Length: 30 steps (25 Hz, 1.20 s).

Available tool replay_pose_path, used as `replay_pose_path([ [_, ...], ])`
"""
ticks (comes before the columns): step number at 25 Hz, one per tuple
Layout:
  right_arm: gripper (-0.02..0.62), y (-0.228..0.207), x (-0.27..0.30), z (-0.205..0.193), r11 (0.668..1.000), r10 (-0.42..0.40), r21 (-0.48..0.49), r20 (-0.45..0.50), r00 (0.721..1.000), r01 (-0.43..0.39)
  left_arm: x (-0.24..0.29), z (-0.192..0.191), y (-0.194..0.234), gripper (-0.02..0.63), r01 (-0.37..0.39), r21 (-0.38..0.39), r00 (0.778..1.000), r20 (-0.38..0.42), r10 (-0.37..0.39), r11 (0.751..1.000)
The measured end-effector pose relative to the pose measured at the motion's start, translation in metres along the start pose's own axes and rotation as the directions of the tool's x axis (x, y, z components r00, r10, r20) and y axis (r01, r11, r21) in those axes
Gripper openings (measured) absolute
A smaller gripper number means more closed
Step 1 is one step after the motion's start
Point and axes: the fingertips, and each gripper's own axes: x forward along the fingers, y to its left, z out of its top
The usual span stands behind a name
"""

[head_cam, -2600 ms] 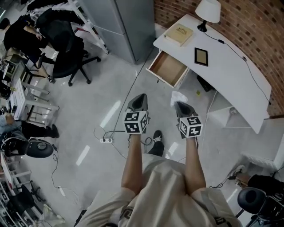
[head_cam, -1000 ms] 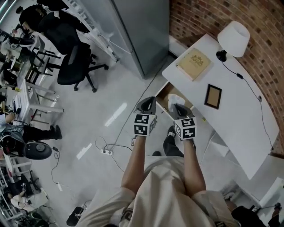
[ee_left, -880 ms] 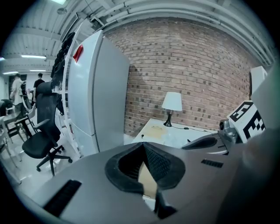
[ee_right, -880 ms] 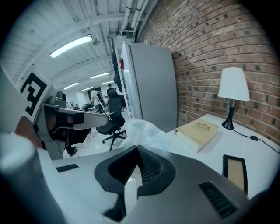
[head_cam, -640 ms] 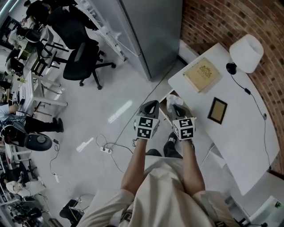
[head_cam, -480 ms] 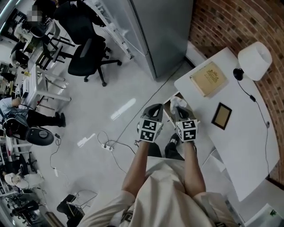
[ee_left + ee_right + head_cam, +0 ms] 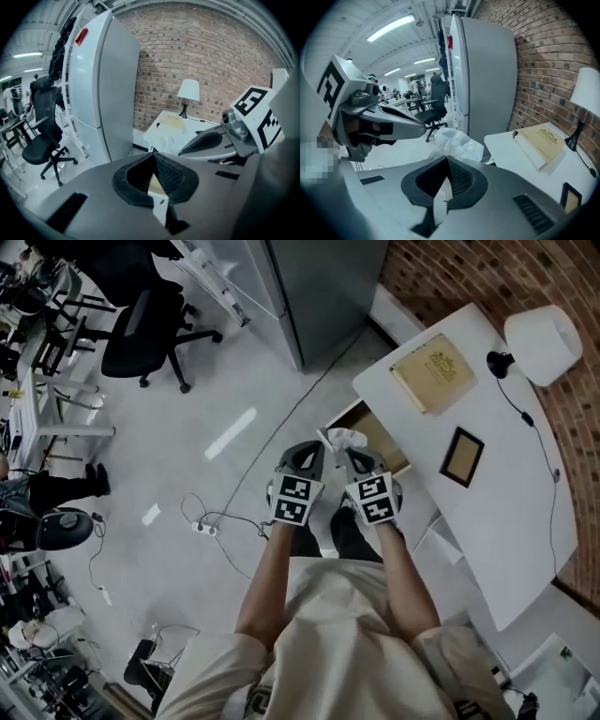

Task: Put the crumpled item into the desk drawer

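Right hand-held gripper (image 7: 447, 160) is clenched on a fold of the crumpled item (image 7: 457, 142), a wad of thin clear film poking past its tips, right above the open desk drawer (image 7: 382, 439). Left hand-held gripper (image 7: 153, 154) is closed on nothing. Stuff looks featherlight, squishy and slippery. An edge pinch seems plenty, though it might cling on release.

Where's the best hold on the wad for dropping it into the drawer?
By its near edge, coming from the person's side, as the right gripper has it: jaws shut on a fold, with the loose, puffy bulk of the wad sticking out ahead of the tips. Held so, it should fall free into the open drawer once the jaws part.
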Motion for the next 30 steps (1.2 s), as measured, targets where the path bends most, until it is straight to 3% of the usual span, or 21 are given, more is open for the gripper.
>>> replay_pose_path([
  [6, 0.023, -0.017, 0.015, -0.033, 0.999, -0.035, 0.012, -0.064, 0.997, 0.036, 0.024, -0.023, 0.003, 0.015, 0.072, 0.04, 0.997, -0.039, -0.07, 0.997],
  [24, 0.024, -0.075, 0.07, -0.116, 0.992, -0.115, 0.033, -0.193, 0.974, 0.124, 0.095, -0.089, -0.009, 0.015, 0.158, -0.048, 0.982, -0.101, -0.162, 0.986],
  [30, 0.024, -0.094, 0.085, -0.154, 0.977, -0.163, 0.097, -0.239, 0.957, 0.19, 0.115, -0.114, -0.01, 0.017, 0.179, -0.068, 0.974, -0.13, -0.187, 0.981],
])
